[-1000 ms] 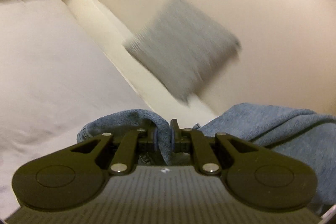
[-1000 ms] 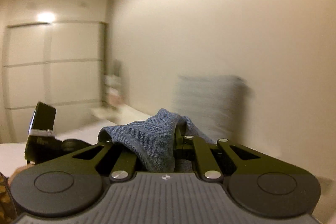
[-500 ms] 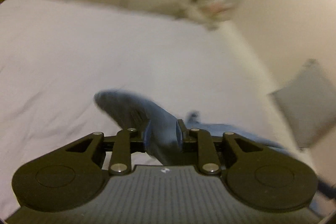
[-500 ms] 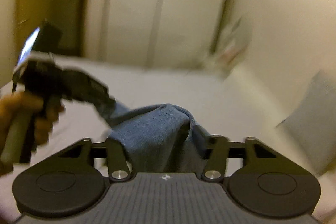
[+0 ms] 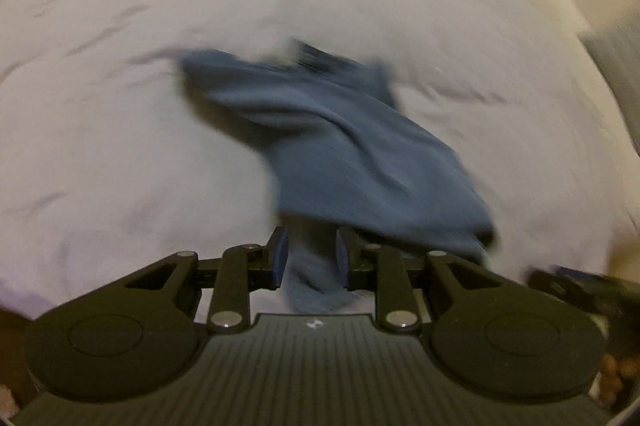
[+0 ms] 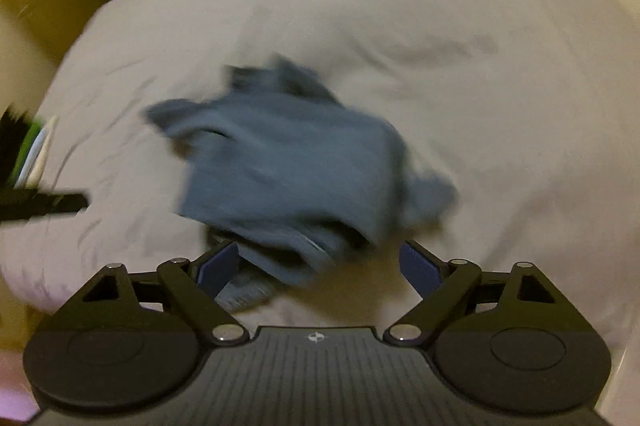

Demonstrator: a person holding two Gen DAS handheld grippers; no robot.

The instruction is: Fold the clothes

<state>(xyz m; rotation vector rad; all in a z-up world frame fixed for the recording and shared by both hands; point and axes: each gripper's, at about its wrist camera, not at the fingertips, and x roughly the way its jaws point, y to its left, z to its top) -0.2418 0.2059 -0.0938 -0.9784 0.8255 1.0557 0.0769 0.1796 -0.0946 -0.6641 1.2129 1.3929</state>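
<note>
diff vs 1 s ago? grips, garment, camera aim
Both grippers swung from facing the wall down toward the bed. The right gripper opened and let go of the blue garment, now dropping onto the sheet. The left gripper stays shut on the cloth, slightly wider.

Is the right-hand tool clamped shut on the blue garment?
No, the right gripper has its jaws spread wide, the blue garment loose between them.

Dim, warm indoor light; heavy motion blur on cloth and bedding, fisheye bending at edges.
</note>
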